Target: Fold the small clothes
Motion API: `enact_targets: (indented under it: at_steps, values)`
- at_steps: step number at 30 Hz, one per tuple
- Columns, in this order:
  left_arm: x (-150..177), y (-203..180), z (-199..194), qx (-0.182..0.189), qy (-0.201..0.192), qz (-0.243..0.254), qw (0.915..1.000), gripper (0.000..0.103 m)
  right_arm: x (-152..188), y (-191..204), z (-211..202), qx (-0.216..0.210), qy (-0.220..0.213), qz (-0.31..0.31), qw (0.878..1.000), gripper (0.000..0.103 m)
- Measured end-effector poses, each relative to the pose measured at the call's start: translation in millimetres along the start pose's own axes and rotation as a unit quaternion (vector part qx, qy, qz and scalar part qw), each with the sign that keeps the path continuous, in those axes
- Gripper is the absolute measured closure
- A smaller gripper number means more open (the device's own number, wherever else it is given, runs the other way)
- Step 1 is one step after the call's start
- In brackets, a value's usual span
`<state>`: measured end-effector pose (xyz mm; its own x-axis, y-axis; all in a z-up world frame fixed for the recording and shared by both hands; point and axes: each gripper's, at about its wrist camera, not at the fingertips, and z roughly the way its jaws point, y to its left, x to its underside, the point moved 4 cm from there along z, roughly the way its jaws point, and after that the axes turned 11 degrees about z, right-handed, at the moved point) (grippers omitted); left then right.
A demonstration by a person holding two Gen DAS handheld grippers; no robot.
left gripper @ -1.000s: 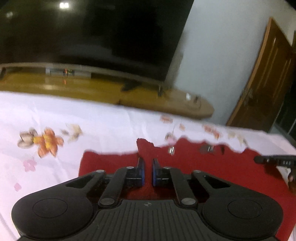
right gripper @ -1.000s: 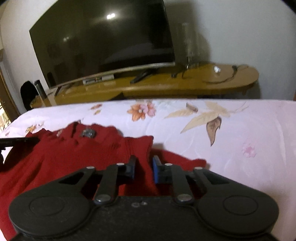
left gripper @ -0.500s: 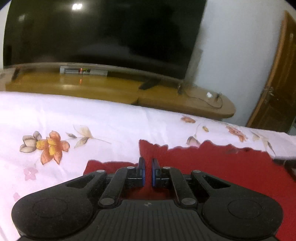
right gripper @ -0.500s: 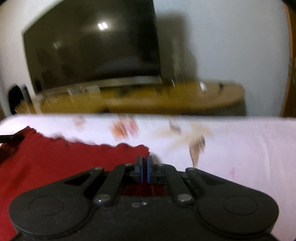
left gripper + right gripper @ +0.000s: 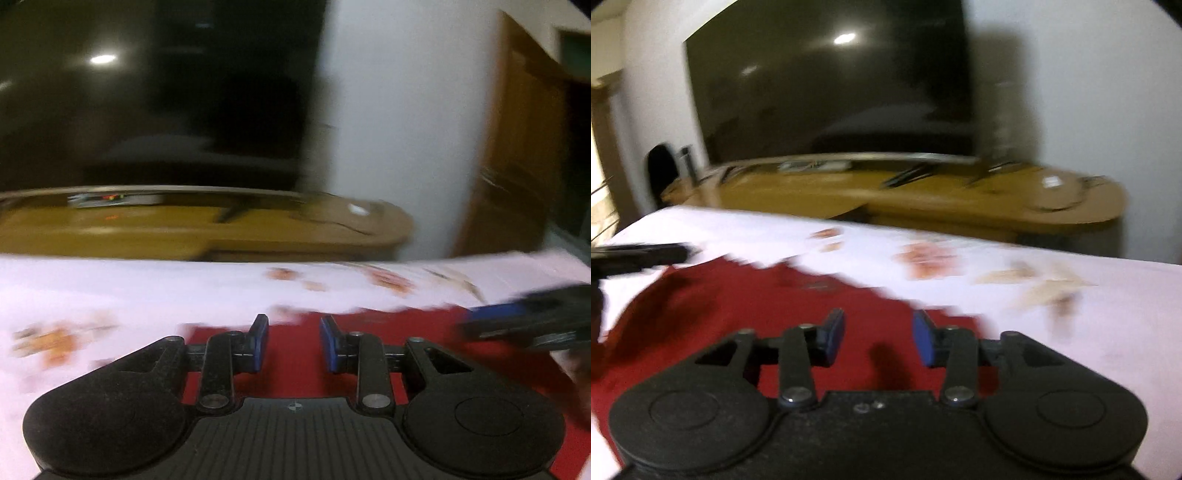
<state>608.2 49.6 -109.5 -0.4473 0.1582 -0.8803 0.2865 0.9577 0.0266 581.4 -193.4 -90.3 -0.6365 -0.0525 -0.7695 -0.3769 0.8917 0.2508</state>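
Left wrist view: heavy motion blur, edges smeared.
Left gripper [image 5: 293, 341]: jaws spread apart, nothing between the blue pads, held over the near part of the red garment [image 5: 406, 332].
Right wrist view: also blurred.
Right gripper [image 5: 878, 336]: jaws spread wide, nothing held, red fabric showing through the gap.
Red garment [image 5: 738, 295]: spread flat on the floral bedsheet [image 5: 1108, 295], near side of the bed; far edge looks ragged from blur. In the right view it fills the near left; in the left view, the near centre and right.
Other gripper: right one enters the left view at the right edge [image 5: 532, 321], over the garment; left one shows as a dark bar at the left edge of the right view [image 5: 639, 254].
Background: dark TV [image 5: 831, 92] on a wooden stand [image 5: 923, 199] beyond the bed; wooden door [image 5: 517, 147] far right in the left view.
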Motion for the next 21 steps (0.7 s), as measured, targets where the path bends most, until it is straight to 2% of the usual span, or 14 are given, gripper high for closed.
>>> enact_targets:
  at_steps: [3, 5, 6, 8, 9, 10, 12, 14, 16, 18, 21]
  values:
    - [10.0, -16.7, 21.3, 0.011, 0.039, 0.016, 0.999, 0.064, 5.4, 27.9, 29.2, -0.006, 0.031, -0.006, 0.999, 0.064]
    - [24.4, -10.6, 29.1, -0.02, 0.08, 0.049, 0.9954, 0.058, 12.3, 30.0, 42.6, 0.013, 0.054, -0.035, 0.998, 0.057]
    - [31.0, -1.1, 25.3, -0.025, 0.077, 0.053, 0.9953, 0.056, 17.1, 25.7, 47.5, 0.026, 0.068, -0.053, 0.996, 0.053]
    - [37.1, 25.3, 16.2, -0.027, 0.078, 0.033, 0.996, 0.053, 19.3, 12.0, 42.0, 0.034, 0.058, -0.066, 0.996, 0.027]
    - [37.9, 32.5, 11.4, -0.038, 0.079, 0.038, 0.9955, 0.053, 18.7, 0.1, 39.2, 0.042, 0.059, -0.064, 0.995, 0.026]
    - [40.0, 40.8, 8.2, -0.065, 0.087, 0.05, 0.9929, 0.052, 18.2, -8.8, 37.9, 0.045, 0.06, -0.061, 0.995, 0.026]
    - [40.3, 55.0, 2.1, -0.048, 0.083, 0.029, 0.9949, 0.052, 20.5, -27.9, 32.5, 0.057, 0.059, -0.065, 0.995, 0.027]
    - [40.5, 59.5, 1.7, -0.062, 0.088, 0.032, 0.9936, 0.05, 23.5, -36.8, 24.4, 0.06, 0.057, -0.068, 0.994, 0.027]
    - [42.7, 62.0, 1.6, -0.059, 0.087, 0.024, 0.9942, 0.049, 24.5, -45.1, 20.2, 0.076, 0.054, -0.073, 0.993, 0.027]
    - [42.9, 61.3, 2.6, -0.062, 0.088, 0.027, 0.9938, 0.048, 26.0, -52.4, 15.3, 0.068, 0.057, -0.049, 0.995, 0.027]
    - [42.0, 60.3, 4.0, -0.065, 0.091, 0.031, 0.9933, 0.047, 26.9, -49.2, 14.5, 0.075, 0.058, -0.055, 0.994, 0.026]
